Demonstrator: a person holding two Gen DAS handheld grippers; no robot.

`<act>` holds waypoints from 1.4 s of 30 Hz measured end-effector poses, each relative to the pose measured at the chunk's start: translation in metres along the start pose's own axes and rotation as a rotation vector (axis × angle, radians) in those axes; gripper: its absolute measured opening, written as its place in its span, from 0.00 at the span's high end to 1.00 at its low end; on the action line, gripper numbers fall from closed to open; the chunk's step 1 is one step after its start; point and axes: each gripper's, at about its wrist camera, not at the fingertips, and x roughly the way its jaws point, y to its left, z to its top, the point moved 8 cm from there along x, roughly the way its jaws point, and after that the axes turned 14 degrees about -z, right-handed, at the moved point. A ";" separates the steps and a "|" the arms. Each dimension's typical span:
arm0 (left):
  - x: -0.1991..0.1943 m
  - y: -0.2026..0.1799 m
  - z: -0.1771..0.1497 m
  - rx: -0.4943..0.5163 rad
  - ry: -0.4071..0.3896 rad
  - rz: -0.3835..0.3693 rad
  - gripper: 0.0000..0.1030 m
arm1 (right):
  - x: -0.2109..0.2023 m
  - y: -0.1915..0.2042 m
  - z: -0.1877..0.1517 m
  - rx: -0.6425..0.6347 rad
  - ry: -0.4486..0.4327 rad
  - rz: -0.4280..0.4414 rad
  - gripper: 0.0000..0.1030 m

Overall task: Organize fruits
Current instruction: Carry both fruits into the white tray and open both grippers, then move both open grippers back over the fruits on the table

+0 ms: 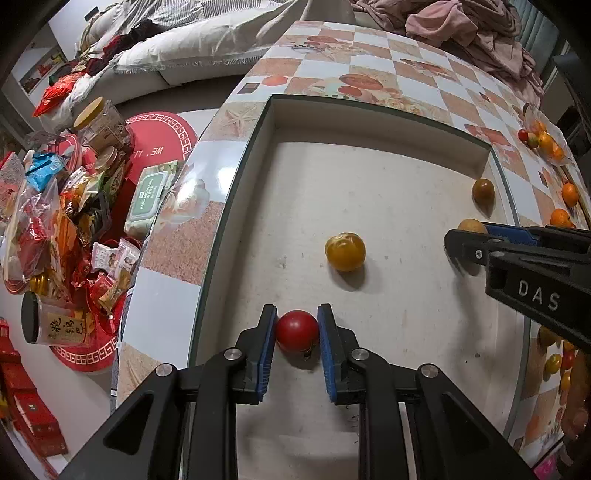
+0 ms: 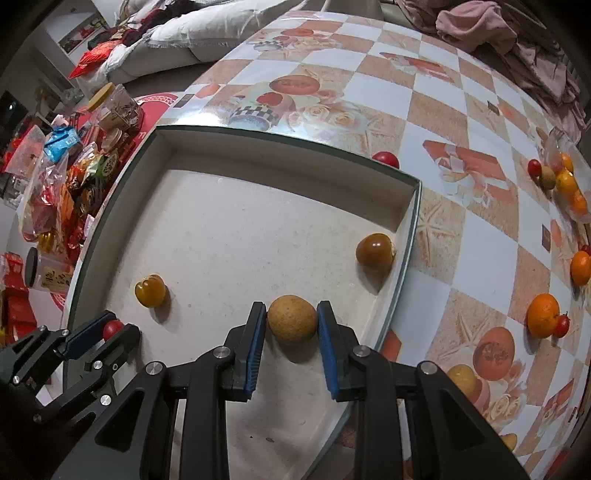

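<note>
A shallow white tray point(image 1: 369, 122) point(image 2: 280, 147) lies on the checked table. Over its near left part my left gripper point(image 1: 297, 328) point(image 2: 107, 332) is shut on a small red tomato point(image 1: 297, 330) point(image 2: 112, 328), which sits low by the tray floor. My right gripper point(image 2: 291, 325) point(image 1: 465, 236) is shut on a tan round fruit point(image 2: 291, 319) point(image 1: 471, 226) near the tray's right wall. Loose in the tray are a yellow tomato point(image 1: 345, 251) point(image 2: 149, 290) and a brownish tomato point(image 1: 483, 190) point(image 2: 374, 250).
More fruit lies on the table to the right: oranges point(image 2: 542, 315), small red tomatoes point(image 2: 386, 158) and a clear bag of fruit point(image 2: 565, 181). Snack packets and jars point(image 1: 66, 206) crowd the floor at left. A sofa and pink cloth point(image 1: 461, 26) lie beyond.
</note>
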 end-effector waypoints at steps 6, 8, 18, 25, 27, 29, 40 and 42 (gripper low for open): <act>-0.001 -0.001 -0.001 0.013 0.000 -0.002 0.75 | -0.001 0.004 0.001 -0.021 0.001 0.009 0.55; -0.001 -0.002 -0.003 0.019 -0.003 -0.003 0.28 | -0.001 0.005 0.000 -0.022 0.002 0.006 0.51; -0.010 -0.008 -0.006 0.045 -0.009 0.011 0.24 | -0.016 0.009 0.006 0.005 -0.028 0.075 0.20; -0.021 -0.027 0.003 0.083 -0.020 -0.002 0.24 | -0.047 -0.023 0.014 0.124 -0.082 0.086 0.20; -0.022 -0.040 0.005 0.106 -0.019 -0.014 0.24 | -0.052 -0.031 0.013 0.149 -0.089 0.084 0.20; -0.024 -0.056 0.007 0.130 -0.019 -0.027 0.24 | -0.057 -0.044 0.010 0.176 -0.094 0.076 0.20; -0.026 -0.156 0.003 0.291 0.003 -0.140 0.24 | -0.067 -0.150 -0.061 0.327 -0.051 -0.033 0.20; -0.024 -0.174 0.002 0.310 0.012 -0.166 0.24 | -0.067 -0.169 -0.075 0.354 -0.043 -0.060 0.20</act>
